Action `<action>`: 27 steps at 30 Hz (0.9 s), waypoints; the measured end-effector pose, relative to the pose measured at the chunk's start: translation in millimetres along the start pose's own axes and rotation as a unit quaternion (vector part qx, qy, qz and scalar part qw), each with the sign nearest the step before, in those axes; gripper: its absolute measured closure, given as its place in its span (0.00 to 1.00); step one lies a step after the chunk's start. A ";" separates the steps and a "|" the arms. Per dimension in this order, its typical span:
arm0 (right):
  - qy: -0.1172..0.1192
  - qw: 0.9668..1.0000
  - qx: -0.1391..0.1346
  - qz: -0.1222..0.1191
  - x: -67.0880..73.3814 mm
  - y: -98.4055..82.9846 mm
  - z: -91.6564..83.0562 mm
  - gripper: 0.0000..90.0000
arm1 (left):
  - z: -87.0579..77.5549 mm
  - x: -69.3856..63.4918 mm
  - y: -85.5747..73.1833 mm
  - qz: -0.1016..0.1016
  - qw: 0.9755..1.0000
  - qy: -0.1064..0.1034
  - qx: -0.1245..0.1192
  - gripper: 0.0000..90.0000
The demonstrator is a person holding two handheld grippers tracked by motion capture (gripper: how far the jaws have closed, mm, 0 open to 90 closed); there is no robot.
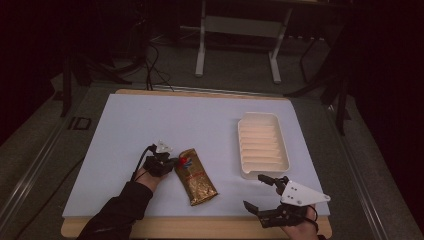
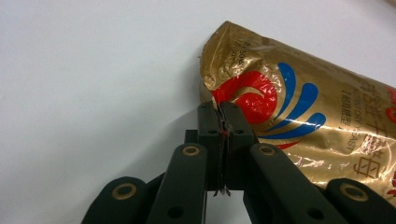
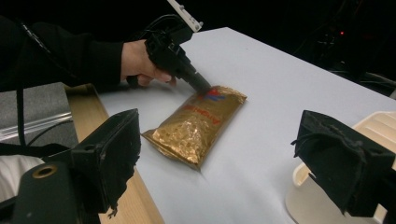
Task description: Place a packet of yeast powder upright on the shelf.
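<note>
The gold snack bag point(image 1: 195, 177), lying flat on the worktop point(image 1: 200, 125) w/ the white tray point(image 1: 262, 145) off to its right, is being pinched at its top edge by the left hand-held gripper point(image 2: 222, 122), prob for a lift toward that tray, while the right hand-held gripper point(image 1: 261, 191) is being kept spread wide near the tray's front corner.

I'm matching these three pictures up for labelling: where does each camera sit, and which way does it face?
High view: above the person's side, looking forward and down on the table; both forearms enter from below.
Left gripper view: on the left gripper, facing along its jaws, shut on the gold packet's edge.
Right gripper view: on the right gripper, jaws open, facing across the table toward the other hand.
All views share the gold packet; two show the white tray.
</note>
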State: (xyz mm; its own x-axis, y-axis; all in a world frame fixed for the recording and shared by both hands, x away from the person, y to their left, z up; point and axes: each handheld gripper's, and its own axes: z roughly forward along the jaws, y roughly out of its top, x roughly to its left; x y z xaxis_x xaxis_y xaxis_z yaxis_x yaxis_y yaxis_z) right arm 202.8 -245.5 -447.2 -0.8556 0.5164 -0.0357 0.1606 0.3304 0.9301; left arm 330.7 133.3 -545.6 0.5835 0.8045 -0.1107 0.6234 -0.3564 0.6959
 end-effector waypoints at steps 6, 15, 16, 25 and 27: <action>-0.002 1.000 -0.004 0.002 -1.1 0.3 -1.7 0.16 | -9.0 -4.5 5.3 0.009 1.000 -0.004 -0.018 0.99; -0.009 1.000 -0.006 0.002 -1.1 1.3 -4.2 0.16 | -24.4 -10.4 11.1 0.027 0.999 -0.008 -0.041 0.99; -0.008 1.000 -0.008 0.004 -1.5 1.3 -4.6 0.16 | -26.9 -11.6 12.6 0.031 0.999 -0.008 -0.044 0.99; -0.021 1.000 -0.005 0.002 -1.8 1.3 -4.7 0.15 | -44.5 -22.6 20.8 0.058 0.996 -0.011 -0.069 0.99; -0.022 1.000 -0.009 0.005 -2.0 1.4 -5.4 0.15 | -47.9 -24.2 22.0 0.059 0.995 -0.013 -0.073 0.99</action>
State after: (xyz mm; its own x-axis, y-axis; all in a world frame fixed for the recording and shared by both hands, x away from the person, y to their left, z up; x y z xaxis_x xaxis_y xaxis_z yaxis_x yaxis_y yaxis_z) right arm 202.1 -250.4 -443.9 -0.8315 0.5538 -0.0427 0.1587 0.3106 0.9372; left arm 305.3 128.8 -493.5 0.6625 0.7481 -0.0388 0.4682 -0.3731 0.8010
